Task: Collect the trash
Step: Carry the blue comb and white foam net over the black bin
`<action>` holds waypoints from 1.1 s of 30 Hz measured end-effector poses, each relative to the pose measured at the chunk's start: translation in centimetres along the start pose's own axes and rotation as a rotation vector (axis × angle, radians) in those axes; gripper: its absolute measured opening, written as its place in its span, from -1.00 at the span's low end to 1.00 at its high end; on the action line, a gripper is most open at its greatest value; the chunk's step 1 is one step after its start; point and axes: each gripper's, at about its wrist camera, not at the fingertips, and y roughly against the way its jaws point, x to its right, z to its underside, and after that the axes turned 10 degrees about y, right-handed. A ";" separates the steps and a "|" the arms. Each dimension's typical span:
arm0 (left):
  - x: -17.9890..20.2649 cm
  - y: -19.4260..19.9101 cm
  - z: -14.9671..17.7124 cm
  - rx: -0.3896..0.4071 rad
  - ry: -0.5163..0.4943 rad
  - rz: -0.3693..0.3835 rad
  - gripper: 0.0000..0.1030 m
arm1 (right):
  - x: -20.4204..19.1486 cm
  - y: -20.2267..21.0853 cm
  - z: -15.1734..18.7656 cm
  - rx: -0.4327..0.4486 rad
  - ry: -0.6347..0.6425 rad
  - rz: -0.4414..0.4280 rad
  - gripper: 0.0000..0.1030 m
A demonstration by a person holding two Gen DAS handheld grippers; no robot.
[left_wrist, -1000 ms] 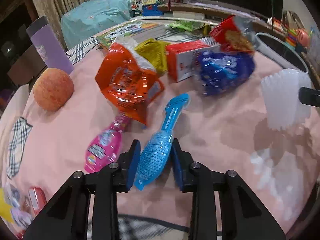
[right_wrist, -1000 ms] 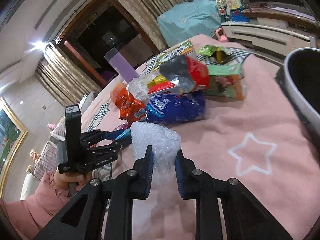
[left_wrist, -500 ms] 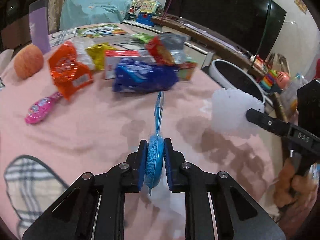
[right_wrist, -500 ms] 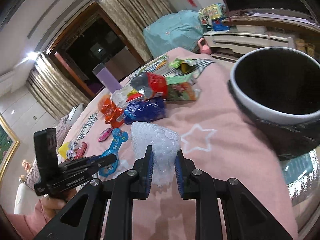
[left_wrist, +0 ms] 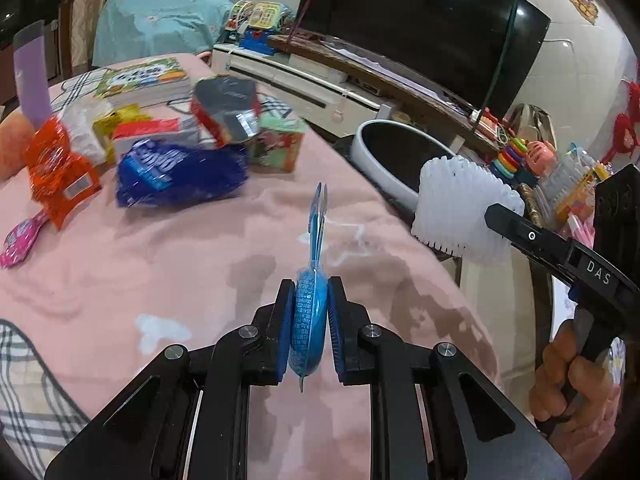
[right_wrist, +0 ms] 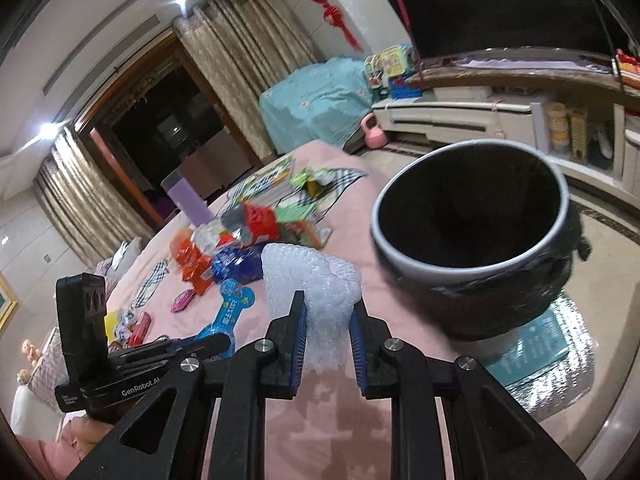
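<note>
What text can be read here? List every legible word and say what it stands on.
"DAS": on the right gripper body, seen from the left wrist.
"GenRobot.A", cut off: on the left gripper body, seen from the right wrist.
Print on the blue bone-shaped packet, the blue snack bag and the orange wrapper: too blurred to read.

My left gripper (left_wrist: 308,328) pinches a glossy blue plastic wrapper (left_wrist: 310,308); my right gripper (right_wrist: 327,340) squeezes cloudy, bumpy bubble wrap (right_wrist: 310,276). Below lies a soft matt pink cloth (left_wrist: 160,264). The bin (right_wrist: 472,248) wears crinkly black plastic lining.

left gripper (left_wrist: 311,326): jaws clamped, angled down | right gripper (right_wrist: 327,338): jaws clamped, angled down
</note>
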 end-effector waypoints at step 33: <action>10.3 -5.0 -5.8 0.013 -0.157 0.042 -0.70 | 7.6 3.1 -3.0 0.077 -0.019 0.177 -0.61</action>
